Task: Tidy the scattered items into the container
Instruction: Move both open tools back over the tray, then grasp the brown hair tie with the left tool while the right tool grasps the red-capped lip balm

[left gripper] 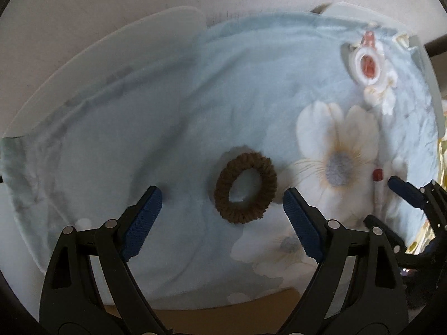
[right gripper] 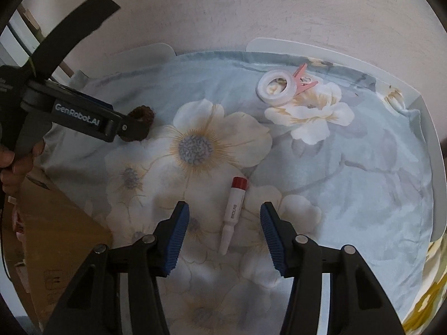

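Note:
A brown hair tie lies on the pale blue flowered cloth. My left gripper is open, its blue pads on either side of the tie and just short of it. A white tube with a red cap lies on the cloth between the open blue pads of my right gripper. A white tape roll and a pink clip lie together at the far side. In the left wrist view the tube and roll show at the right.
White board edges frame the cloth at the back and sides. A plain wall stands behind. A brown cardboard box sits at the lower left. The left gripper body shows in the right wrist view, partly covering the hair tie.

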{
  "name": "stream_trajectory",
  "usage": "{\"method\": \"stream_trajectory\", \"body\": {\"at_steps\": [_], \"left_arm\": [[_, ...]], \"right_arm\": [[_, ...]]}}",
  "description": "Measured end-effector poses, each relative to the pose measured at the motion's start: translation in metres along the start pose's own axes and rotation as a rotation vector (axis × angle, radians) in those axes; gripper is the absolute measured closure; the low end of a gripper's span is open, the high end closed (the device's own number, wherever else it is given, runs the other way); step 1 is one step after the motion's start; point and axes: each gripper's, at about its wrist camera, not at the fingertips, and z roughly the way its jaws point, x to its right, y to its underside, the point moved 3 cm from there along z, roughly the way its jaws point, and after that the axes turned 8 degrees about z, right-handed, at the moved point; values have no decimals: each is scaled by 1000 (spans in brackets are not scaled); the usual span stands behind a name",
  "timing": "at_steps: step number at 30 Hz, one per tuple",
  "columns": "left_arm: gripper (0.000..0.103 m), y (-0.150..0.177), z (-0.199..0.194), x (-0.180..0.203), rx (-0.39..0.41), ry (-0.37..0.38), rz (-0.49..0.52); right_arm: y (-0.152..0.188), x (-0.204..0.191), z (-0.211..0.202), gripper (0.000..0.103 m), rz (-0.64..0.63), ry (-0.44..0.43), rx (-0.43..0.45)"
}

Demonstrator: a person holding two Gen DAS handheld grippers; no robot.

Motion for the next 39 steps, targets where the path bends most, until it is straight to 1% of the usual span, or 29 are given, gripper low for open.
{"method": "stream_trajectory", "body": {"at_steps": [2,6,10,12,13,14,15,16,18,19,20,21,23,25,28,31,32,37,39], "left_arm": [[15,0,0,3,0,2,16],[15,2,0,7,-9,-20,31],[15,3,-1,9,-9,-28,35],[19,4,-3,10,-5,-28,33],[21,5,-4,10,2,-28,33],[27,6,-6,11,11,-29,30],[37,6,-9,11,22,-30,29],[42,7,-12,11,36,-32,26],[61,9,-16,10,53,-34,16],[65,10,-18,8,58,-35,10],[77,12,-19,7,60,-37,4],[83,13,-20,5,61,-38,-1],[86,16,-22,1,64,-29,-18],[87,19,-28,-2,84,-12,-33],[87,23,-40,-3,112,-12,-39],[88,28,-52,-5,140,-16,-49],[92,30,-57,-6,152,-20,-52],[92,42,-79,-18,192,-1,-93],[92,51,-89,-23,210,-9,-98]], "right_arm": [[0,2,2,60,11,-4,-11],[3,5,4,62,9,7,-13],[5,3,2,67,-32,54,-7],[8,3,1,70,-44,70,-3],[9,3,0,74,-56,89,1],[10,3,0,78,-68,105,5],[11,3,-1,79,-82,122,7],[13,3,-2,83,-86,124,9],[15,7,-4,87,-75,120,13],[16,9,-5,91,-69,116,15],[17,11,-7,92,-58,103,16],[18,14,-8,92,-46,94,19],[21,21,-12,93,-15,67,18],[24,28,-16,93,24,34,21],[30,42,-24,93,85,-19,26],[33,49,-30,93,115,-39,30],[34,55,-32,93,127,-51,31],[37,56,-41,93,145,-57,47],[41,57,-45,93,142,-62,55]]}}
